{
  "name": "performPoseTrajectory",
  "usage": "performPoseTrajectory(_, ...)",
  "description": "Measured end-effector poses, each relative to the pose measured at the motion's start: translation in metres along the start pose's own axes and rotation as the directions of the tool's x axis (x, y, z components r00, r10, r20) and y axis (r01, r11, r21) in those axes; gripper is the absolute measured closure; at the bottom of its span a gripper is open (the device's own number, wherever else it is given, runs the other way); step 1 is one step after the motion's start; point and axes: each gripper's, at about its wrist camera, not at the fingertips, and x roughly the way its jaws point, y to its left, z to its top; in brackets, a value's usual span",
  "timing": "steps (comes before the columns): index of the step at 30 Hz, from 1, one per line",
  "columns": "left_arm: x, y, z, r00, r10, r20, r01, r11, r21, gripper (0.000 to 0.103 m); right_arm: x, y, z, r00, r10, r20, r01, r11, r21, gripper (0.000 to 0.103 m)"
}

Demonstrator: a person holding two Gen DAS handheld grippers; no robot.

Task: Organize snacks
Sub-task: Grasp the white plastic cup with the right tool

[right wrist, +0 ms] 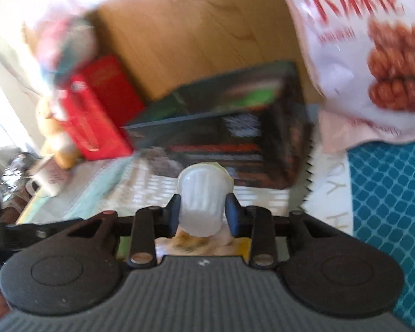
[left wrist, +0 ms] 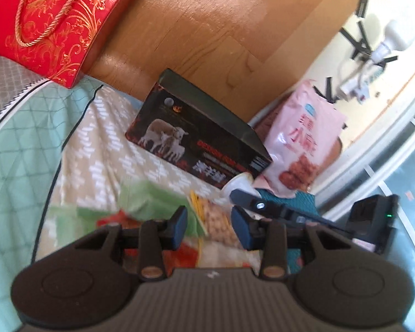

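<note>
Open patterned bedcover [left wrist: 102,149] lies left of the black cardboard box with the sheep picture [left wrist: 196,135] — a gripper could pass there freely. That box stands against the wooden headboard [left wrist: 207,27] and blocks the way straight ahead. The pink plastic snack bag [left wrist: 304,144] leans just beside the box's right end, closing that side. The red gift bag with gold rope handles [left wrist: 49,25] fills the far left corner. Near the left gripper [left wrist: 210,229], a green-and-clear packet of nuts [left wrist: 179,210] crowds the cover below — little free room.

Bright daylight, perhaps from the left; right view motion-blurred, fisheye edges bent.
</note>
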Motion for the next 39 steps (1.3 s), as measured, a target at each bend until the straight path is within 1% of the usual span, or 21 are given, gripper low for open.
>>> performPoseTrajectory(2,-0.013,0.003,-0.005,1.0,-0.014,0.008,0.014,1.0,-0.005,0.067,-0.018,0.023,-0.01,0.998,0.057,0.006,-0.056,0.994,-0.095,0.066)
performPoseTrajectory(4,-0.026,0.008,-0.01,1.0,-0.019,0.021,0.019,1.0,-0.021,0.062,-0.026,0.047,-0.022,0.994,0.11,-0.016,-0.111,0.976,-0.189,0.066)
performPoseTrajectory(7,-0.043,0.017,-0.019,1.0,-0.009,0.03,0.01,0.999,-0.041,0.062,-0.031,0.084,-0.052,0.985,0.157,-0.073,-0.173,0.926,-0.335,0.066)
performPoseTrajectory(10,-0.055,0.023,-0.03,1.0,0.006,0.026,-0.005,0.999,-0.05,0.062,-0.027,0.114,-0.083,0.978,0.165,-0.128,-0.206,0.857,-0.472,0.066)
performPoseTrajectory(12,-0.06,0.027,-0.039,1.0,0.017,0.013,-0.016,0.998,-0.053,0.062,-0.02,0.127,-0.101,0.972,0.171,-0.161,-0.231,0.821,-0.521,0.066)
performPoseTrajectory(13,-0.062,0.028,-0.044,1.0,0.021,0.005,-0.021,0.998,-0.054,0.062,-0.016,0.129,-0.104,0.968,0.176,-0.182,-0.246,0.816,-0.523,0.066)
performPoseTrajectory(15,-0.065,0.031,-0.053,1.0,0.029,-0.012,-0.03,0.998,-0.057,0.062,-0.012,0.132,-0.113,0.966,0.174,-0.193,-0.252,0.809,-0.531,0.064)
performPoseTrajectory(17,-0.069,0.034,-0.06,0.999,0.036,-0.021,-0.037,0.997,-0.064,0.062,-0.013,0.133,-0.116,0.969,0.159,-0.188,-0.237,0.813,-0.532,0.064)
performPoseTrajectory(18,-0.071,0.036,-0.062,0.999,0.035,-0.021,-0.037,0.997,-0.068,0.062,-0.016,0.131,-0.115,0.97,0.157,-0.186,-0.233,0.821,-0.522,0.062)
performPoseTrajectory(20,-0.078,0.039,-0.064,0.999,0.031,-0.013,-0.032,0.996,-0.079,0.062,-0.023,0.128,-0.114,0.973,0.153,-0.171,-0.22,0.833,-0.507,0.053)
performPoseTrajectory(24,-0.089,0.039,-0.066,1.0,0.017,0.004,-0.017,0.997,-0.081,0.062,-0.039,0.124,-0.12,0.98,0.13,-0.153,-0.19,0.846,-0.498,0.05)
performPoseTrajectory(27,-0.092,0.03,-0.068,1.0,0.012,0.005,-0.011,0.999,-0.043,0.054,-0.041,0.119,-0.126,0.979,0.124,-0.165,-0.189,0.857,-0.48,0.048)
performPoseTrajectory(30,-0.088,0.015,-0.072,1.0,0.028,-0.003,-0.028,0.999,0.031,0.053,-0.04,0.121,-0.127,0.977,0.128,-0.168,-0.194,0.859,-0.474,0.048)
performPoseTrajectory(32,-0.083,0.006,-0.075,0.999,0.042,-0.011,-0.041,0.996,0.08,0.057,-0.036,0.125,-0.127,0.977,0.135,-0.167,-0.199,0.858,-0.473,0.049)
performPoseTrajectory(33,-0.08,0.005,-0.077,0.999,0.049,-0.02,-0.047,0.994,0.097,0.062,-0.034,0.127,-0.127,0.977,0.135,-0.166,-0.199,0.858,-0.474,0.051)
performPoseTrajectory(34,-0.075,0.004,-0.078,0.998,0.055,-0.035,-0.051,0.993,0.108,0.069,-0.031,0.128,-0.127,0.976,0.137,-0.169,-0.202,0.856,-0.475,0.062)
performPoseTrajectory(35,-0.07,0.004,-0.079,0.997,0.058,-0.041,-0.053,0.992,0.114,0.069,-0.029,0.129,-0.127,0.979,0.127,-0.158,-0.188,0.856,-0.482,0.065)
performPoseTrajectory(36,-0.069,0.004,-0.079,0.998,0.055,-0.036,-0.051,0.992,0.115,0.069,-0.029,0.131,-0.127,0.982,0.114,-0.149,-0.174,0.855,-0.488,0.07)
performPoseTrajectory(39,-0.067,0.001,-0.072,0.998,0.05,-0.043,-0.044,0.992,0.122,0.071,-0.031,0.128,-0.122,0.984,0.12,-0.132,-0.169,0.869,-0.465,0.07)
